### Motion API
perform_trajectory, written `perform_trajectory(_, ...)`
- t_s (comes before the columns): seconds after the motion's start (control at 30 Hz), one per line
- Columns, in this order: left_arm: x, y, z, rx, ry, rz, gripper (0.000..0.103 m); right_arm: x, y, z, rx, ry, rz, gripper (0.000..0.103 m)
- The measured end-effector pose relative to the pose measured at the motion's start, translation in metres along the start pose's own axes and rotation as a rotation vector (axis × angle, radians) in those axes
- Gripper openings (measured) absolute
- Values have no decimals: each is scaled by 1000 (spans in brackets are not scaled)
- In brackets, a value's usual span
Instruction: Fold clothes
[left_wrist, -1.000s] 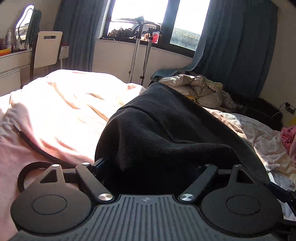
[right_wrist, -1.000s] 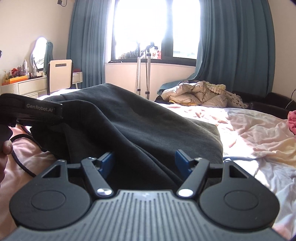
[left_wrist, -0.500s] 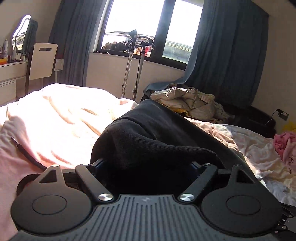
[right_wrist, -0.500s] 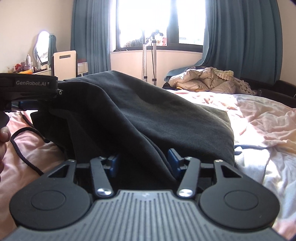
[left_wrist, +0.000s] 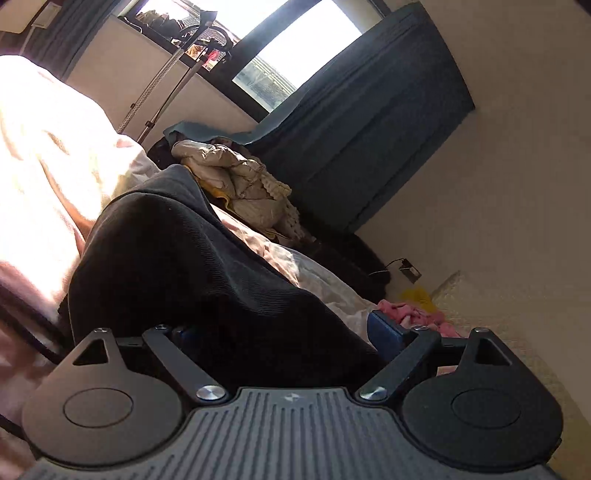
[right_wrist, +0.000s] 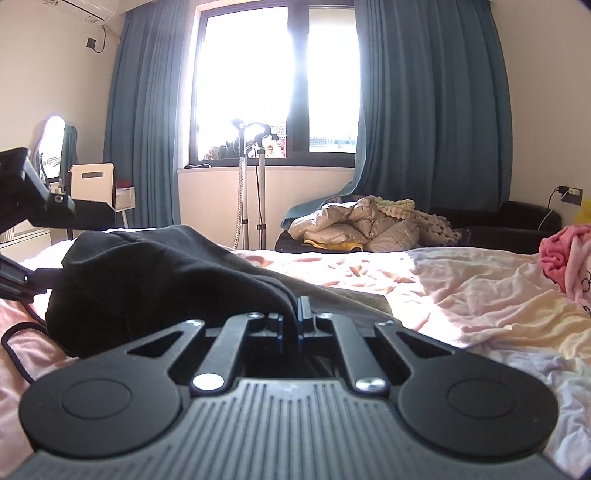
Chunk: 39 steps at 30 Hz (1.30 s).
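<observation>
Dark cloth, a black garment (right_wrist: 155, 280) of ribbed knit, lay heaped on the bed (right_wrist: 461, 295), humped up between the two grippers and spilling towards the near edge. The right gripper (right_wrist: 300, 314) had just been closing, and its blue-padded jaws stood pressed together on a fold of that garment, the cloth rising in a ridge out of the pinch. The left gripper (left_wrist: 284, 332) had just been opening a little; its jaws stood spread wide, with the bulk of the garment lying between them, and the far pad showed clear of the cloth. Whether the near pad touched it could not be told.

By my judgement the step in hand was taking hold of the garment for a fold: one side was secured, the other not yet. The next move would call for the left gripper to shut on an edge matching the right's, so the cloth could be lifted and laid evenly rather than dragged askew.

Pink and cream bedding, creased and sunlit, covered the bed. A pink garment (right_wrist: 561, 254) lay at its right edge, well apart. Beyond stood a padded jacket (right_wrist: 354, 225) in a pile, teal curtains (right_wrist: 432, 110) round a bright window (right_wrist: 277, 85), a garment steamer pole (right_wrist: 242, 192), and a white chair (right_wrist: 94, 184) beside a mirror (right_wrist: 51, 140).
</observation>
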<state>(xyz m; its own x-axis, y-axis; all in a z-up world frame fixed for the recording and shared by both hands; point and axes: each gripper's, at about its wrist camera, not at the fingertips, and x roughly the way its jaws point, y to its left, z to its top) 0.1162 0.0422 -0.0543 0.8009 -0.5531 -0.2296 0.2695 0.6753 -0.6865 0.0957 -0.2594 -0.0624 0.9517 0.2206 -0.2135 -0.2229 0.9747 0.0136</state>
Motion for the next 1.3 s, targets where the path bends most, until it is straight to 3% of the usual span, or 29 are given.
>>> perform_trajectory(0.13,6,-1,-4,3,56,-114,91,1,-1,1,7,0,-2,8)
perform_trajectory(0.23,28,6,-15,-6,105,-93,92,0,0,1,23,1,11,8)
perform_trajectory(0.3,45,14,-15,-3,121,-38,91,-2,2,2,15,-7,15,8)
perform_trajectory(0.37,52,24,-8,-4,62,-9,91,-4,3,3,7,-10,16,8)
perform_trajectory(0.47,50,43,11,-101,-28,-21,89,-9,1,1,14,15,22,9)
perform_trajectory(0.53,46,56,22,-174,-71,-48,80,-9,4,-3,-2,45,35,11)
perform_trajectory(0.6,45,60,26,-174,-85,-30,55,-7,13,-7,-53,73,41,15)
perform_trajectory(0.63,45,62,28,-170,-87,-18,48,-6,18,-9,-82,76,44,17)
perform_trajectory(0.67,44,64,28,-182,-88,-25,32,-4,23,-12,-111,80,47,22)
perform_trajectory(0.7,44,66,27,-196,-89,-32,16,-3,28,-14,-140,83,50,39)
perform_trajectory(0.77,43,67,28,-220,-92,-52,14,1,42,-18,-227,71,66,65)
perform_trajectory(0.8,41,67,29,-215,-94,-52,14,3,50,-19,-282,57,77,66)
perform_trajectory(0.93,35,70,30,-238,-106,-64,14,20,72,-25,-452,58,73,65)
perform_trajectory(1.0,31,76,25,-269,-115,-64,14,28,69,-28,-448,87,50,61)
perform_trajectory(1.03,31,78,26,-281,-117,-56,14,30,63,-28,-439,108,26,56)
perform_trajectory(1.1,31,83,25,-301,-121,-31,14,30,51,-24,-423,129,-25,31)
perform_trajectory(1.2,28,88,24,-318,-119,-9,14,21,33,-16,-442,130,-107,29)
perform_trajectory(1.3,22,85,23,-296,-122,9,14,15,34,-26,-569,160,-158,29)
